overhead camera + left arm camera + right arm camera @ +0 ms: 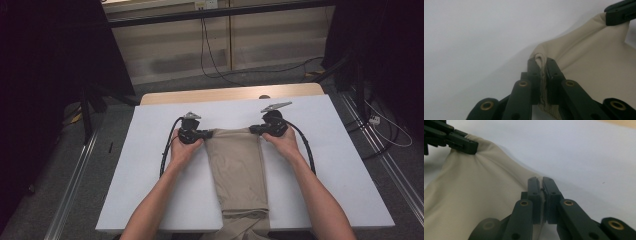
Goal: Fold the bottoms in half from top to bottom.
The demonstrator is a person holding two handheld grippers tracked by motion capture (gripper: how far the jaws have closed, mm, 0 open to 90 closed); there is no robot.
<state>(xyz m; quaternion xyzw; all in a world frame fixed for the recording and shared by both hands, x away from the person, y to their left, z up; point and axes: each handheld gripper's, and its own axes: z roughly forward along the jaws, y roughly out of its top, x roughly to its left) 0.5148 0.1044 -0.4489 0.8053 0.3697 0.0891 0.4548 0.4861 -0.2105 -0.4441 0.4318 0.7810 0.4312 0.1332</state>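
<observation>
A beige cloth, folded into a long strip, lies down the middle of the white table and hangs over its near edge. My left gripper is shut on the cloth's far left corner; the cloth shows pinched between its jaws, with the gripper at the hem. My right gripper is shut on the far right corner; a thin edge of cloth sits between its jaws at the gripper. The far edge is stretched between both grippers. Each gripper view also shows the other gripper's tip on its corner.
The table has bare white surface on both sides of the cloth. A wooden strip runs along its far edge. Cables trail on the grey floor behind, and dark stands flank the table.
</observation>
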